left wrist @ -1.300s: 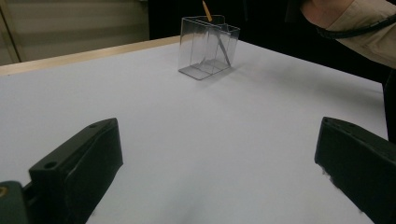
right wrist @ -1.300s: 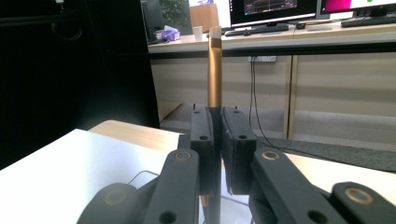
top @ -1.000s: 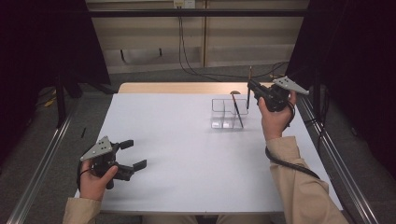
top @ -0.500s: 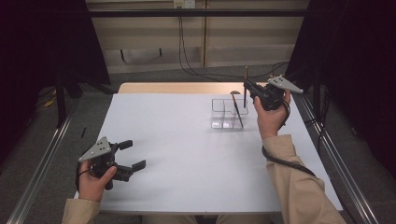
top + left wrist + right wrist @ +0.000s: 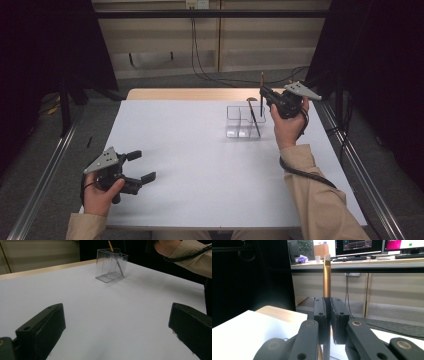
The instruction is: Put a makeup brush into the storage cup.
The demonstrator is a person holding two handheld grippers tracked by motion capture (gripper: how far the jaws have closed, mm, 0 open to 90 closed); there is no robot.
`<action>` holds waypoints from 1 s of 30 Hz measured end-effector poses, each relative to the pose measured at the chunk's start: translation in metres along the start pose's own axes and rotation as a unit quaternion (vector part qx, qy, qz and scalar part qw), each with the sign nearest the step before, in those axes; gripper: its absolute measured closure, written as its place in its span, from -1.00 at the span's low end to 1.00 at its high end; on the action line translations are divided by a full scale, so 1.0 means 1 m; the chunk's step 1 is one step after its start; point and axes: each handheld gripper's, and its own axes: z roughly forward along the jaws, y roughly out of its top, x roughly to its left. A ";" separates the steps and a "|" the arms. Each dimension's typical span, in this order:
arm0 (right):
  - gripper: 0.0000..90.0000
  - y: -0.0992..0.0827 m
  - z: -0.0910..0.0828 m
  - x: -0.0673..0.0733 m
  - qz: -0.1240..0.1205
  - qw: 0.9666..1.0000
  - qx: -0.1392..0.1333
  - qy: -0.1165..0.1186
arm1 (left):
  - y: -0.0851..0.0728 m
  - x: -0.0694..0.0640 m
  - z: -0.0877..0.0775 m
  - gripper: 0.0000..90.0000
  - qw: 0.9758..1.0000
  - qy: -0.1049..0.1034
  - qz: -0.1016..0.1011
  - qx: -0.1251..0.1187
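Right gripper view puts the right claw (image 5: 327,315) clamped on a brush (image 5: 326,277), which stands upright with its gold ferrule and pale tip above the jaws; in the high view that claw (image 5: 263,95) holds it just over the back of a clear holder (image 5: 245,121) on the white surface (image 5: 200,165); another brush (image 5: 253,117) already leans inside, so I judge one stowed and this one left to lower and release; the left claw (image 5: 141,166) rests apart and empty near the front left. Against the earlier frames, the right claw has shifted slightly toward the holder; the left is unchanged.
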 end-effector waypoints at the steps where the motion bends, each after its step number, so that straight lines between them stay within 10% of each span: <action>1: 0.87 -0.001 0.001 0.000 -0.001 1.000 0.001 0.002 | 0.000 0.000 0.000 -0.98 1.000 0.000 0.001 0.000; 30: 0.87 -0.019 0.006 -0.004 0.000 1.000 0.024 0.014 | -0.001 -0.001 0.000 -0.98 1.000 0.000 -0.002 0.001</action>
